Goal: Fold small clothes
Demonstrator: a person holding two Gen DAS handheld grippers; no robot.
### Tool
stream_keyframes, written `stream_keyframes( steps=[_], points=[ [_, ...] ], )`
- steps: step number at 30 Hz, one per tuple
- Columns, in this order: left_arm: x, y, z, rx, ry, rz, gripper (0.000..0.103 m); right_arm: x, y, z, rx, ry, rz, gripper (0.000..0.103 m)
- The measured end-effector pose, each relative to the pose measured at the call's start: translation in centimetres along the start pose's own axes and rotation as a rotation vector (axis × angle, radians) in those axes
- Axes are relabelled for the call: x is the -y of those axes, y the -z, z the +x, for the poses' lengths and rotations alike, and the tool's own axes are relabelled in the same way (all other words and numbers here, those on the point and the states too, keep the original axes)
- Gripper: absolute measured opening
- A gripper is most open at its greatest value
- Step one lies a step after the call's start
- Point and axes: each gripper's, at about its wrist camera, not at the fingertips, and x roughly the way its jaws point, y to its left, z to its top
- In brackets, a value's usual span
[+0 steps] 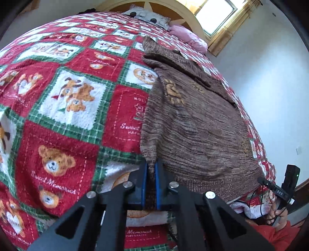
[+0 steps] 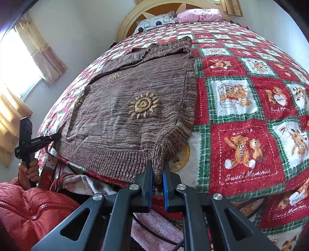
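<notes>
A brown knitted sweater (image 1: 197,123) with yellow sun motifs lies spread flat on the bed, its ribbed hem toward me. My left gripper (image 1: 151,170) is shut on the hem's left corner. The sweater also shows in the right wrist view (image 2: 131,108). My right gripper (image 2: 157,170) is shut on the hem's right corner. A sleeve lies folded across the far upper part of the sweater (image 2: 154,52). The right gripper shows in the left wrist view at the far right (image 1: 278,191), and the left gripper shows in the right wrist view at the left (image 2: 30,142).
The bed carries a red, green and white teddy-bear blanket (image 1: 63,108). A pink pillow (image 2: 199,15) and a patterned pillow (image 1: 148,16) lie by the headboard. Curtained windows stand beside the bed (image 2: 19,77). My red jacket (image 2: 29,208) is at the near edge.
</notes>
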Motion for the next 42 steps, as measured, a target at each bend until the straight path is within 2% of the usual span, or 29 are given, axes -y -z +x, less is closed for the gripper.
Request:
stream_keyframes(
  steps=[6,9,12,15,18,19,20,21,22,23,24,25,28,30,33,35,36,37,39,40,41,42],
  points=[
    [3.0,0.3,-4.5,0.075,0.053,0.098,0.006,-0.6,-1.2,-3.8,0.071,-0.099,0.031,0.008],
    [4.1,0.9,-6.9,0.110,0.052,0.143,0.005,-1.2,-1.3,-5.4,0.098,-0.150,0.028,0.008],
    [4.3,0.8,-6.5,0.125,-0.015,0.175,0.005,-1.4,-1.4,-5.7,0.116,-0.135,0.016,0.008],
    [3.7,0.7,-4.5,0.076,-0.087,0.174,0.006,-1.0,-1.2,-4.9,0.111,-0.063,0.008,0.008],
    [2.7,0.8,-4.4,0.076,-0.129,0.186,0.007,0.2,-1.1,-5.1,0.129,-0.085,0.050,0.008],
    [2.5,0.7,-4.4,0.080,-0.130,0.183,0.011,0.9,-1.3,-5.2,0.135,-0.084,0.083,0.008],
    [2.1,0.5,-4.5,0.082,-0.129,0.176,0.022,1.5,-1.4,-5.3,0.142,-0.077,0.109,0.009],
    [1.7,0.4,-4.4,0.079,-0.116,0.154,0.033,2.0,-1.5,-5.4,0.150,-0.068,0.128,0.013],
    [1.2,0.3,-4.3,0.078,-0.095,0.134,0.058,2.4,-1.4,-5.6,0.160,-0.062,0.141,0.032],
    [0.7,0.2,-4.2,0.084,-0.070,0.107,0.073,2.8,-1.3,-5.7,0.171,-0.056,0.150,0.061],
    [0.6,0.3,-4.1,0.093,-0.062,0.095,0.076,2.9,-1.2,-5.8,0.188,-0.045,0.154,0.073],
    [0.5,0.4,-3.9,0.099,-0.061,0.088,0.076,2.9,-1.1,-5.6,0.192,-0.042,0.147,0.080],
    [0.9,0.5,-2.7,0.073,-0.090,0.111,0.076,1.7,-1.0,-4.2,0.142,-0.043,0.084,0.080],
    [1.2,0.6,-1.7,0.048,-0.092,0.120,0.076,0.3,-0.7,-2.8,0.108,0.003,0.010,0.079],
    [1.6,1.0,0.1,-0.020,-0.086,0.120,0.076,-2.0,0.0,-0.2,0.030,0.062,-0.098,0.075],
    [2.1,1.4,0.3,-0.010,-0.113,0.149,0.076,-3.3,0.6,1.5,-0.025,0.114,-0.159,0.074],
    [2.4,1.5,0.4,-0.013,-0.123,0.166,0.076,-3.9,0.8,1.8,-0.018,0.142,-0.193,0.073],
    [2.5,1.7,0.4,-0.010,-0.123,0.174,0.073,-4.5,1.0,2.1,-0.020,0.158,-0.232,0.068],
    [2.5,1.8,0.2,-0.005,-0.110,0.163,0.059,-5.5,1.3,2.3,-0.030,0.189,-0.288,0.048],
    [2.5,1.8,0.3,-0.010,-0.105,0.158,0.031,-5.5,1.1,2.2,-0.038,0.178,-0.287,0.030],
    [2.4,1.8,0.4,-0.020,-0.107,0.151,0.007,-5.0,0.8,2.0,-0.046,0.143,-0.253,0.019],
    [2.1,1.7,0.4,-0.024,-0.100,0.133,0.009,-4.5,0.6,1.9,-0.048,0.122,-0.224,0.017]
  ],
)
